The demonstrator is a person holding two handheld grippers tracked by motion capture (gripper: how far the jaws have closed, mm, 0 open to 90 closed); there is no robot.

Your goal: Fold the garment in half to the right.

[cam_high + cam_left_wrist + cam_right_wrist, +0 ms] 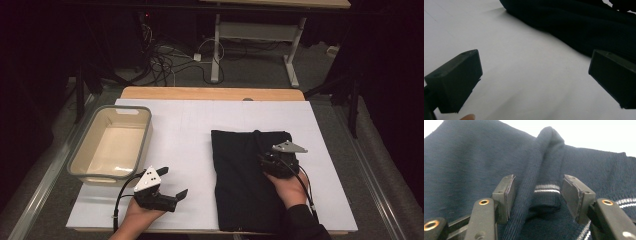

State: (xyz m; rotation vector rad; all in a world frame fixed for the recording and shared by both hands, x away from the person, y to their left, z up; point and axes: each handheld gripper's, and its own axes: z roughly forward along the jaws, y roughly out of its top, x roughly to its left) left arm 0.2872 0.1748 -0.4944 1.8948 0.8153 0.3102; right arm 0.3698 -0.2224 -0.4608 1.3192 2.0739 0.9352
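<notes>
- High view: hands nearest; right tool [263,156] sits on the dark sweater [240,180], left tool [172,182] well aside on the surface [190,125].
- Left gripper view: wide open, empty; sweater ahead-right.
- Right gripper view: half-open jaws straddle a raised fold [536,177], running away lengthwise, unpinched.

Left tongs [172,182] gape; right tongs [536,195] half open.

The left gripper [534,82] is being held low over a white table surface [524,75], with its 2 black jaws standing wide apart and nothing lying between them. A dark folded garment [574,25] is being shown across the top of the left gripper view, resting on the white surface, its near edge running behind the right-hand jaw. A fingertip [467,117] is being glimpsed at the bottom edge.
</notes>
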